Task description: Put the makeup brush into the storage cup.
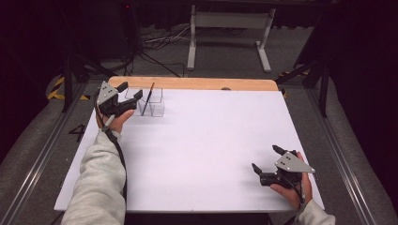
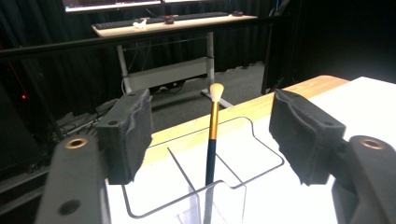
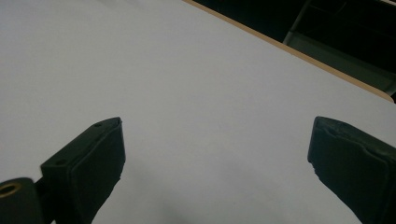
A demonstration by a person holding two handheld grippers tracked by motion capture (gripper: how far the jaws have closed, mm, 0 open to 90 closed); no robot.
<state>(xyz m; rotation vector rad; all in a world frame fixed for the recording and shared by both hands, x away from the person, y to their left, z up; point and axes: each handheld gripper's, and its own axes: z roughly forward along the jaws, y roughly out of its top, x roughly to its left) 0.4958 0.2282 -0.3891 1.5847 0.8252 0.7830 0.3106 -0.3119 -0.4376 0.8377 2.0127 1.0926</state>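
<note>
Where the white table (image 1: 197, 150) spreads out under the high camera, with a bare wooden strip (image 1: 197, 83) along its far edge, a person's two forearms reach in from the near side. The left gripper (image 1: 126, 97) is held at the far left corner, its jaws spread wide and empty, just beside a clear compartmented organizer (image 1: 151, 101). In the left gripper view that organizer (image 2: 219, 186) sits between and beyond the open jaws, and a makeup brush (image 2: 212, 135) stands upright in it, pale bristles on top, gold ferrule, dark handle. The right gripper (image 1: 267, 159) hovers low over the near right part of the table, jaws likewise parted, grasping nothing.
</note>
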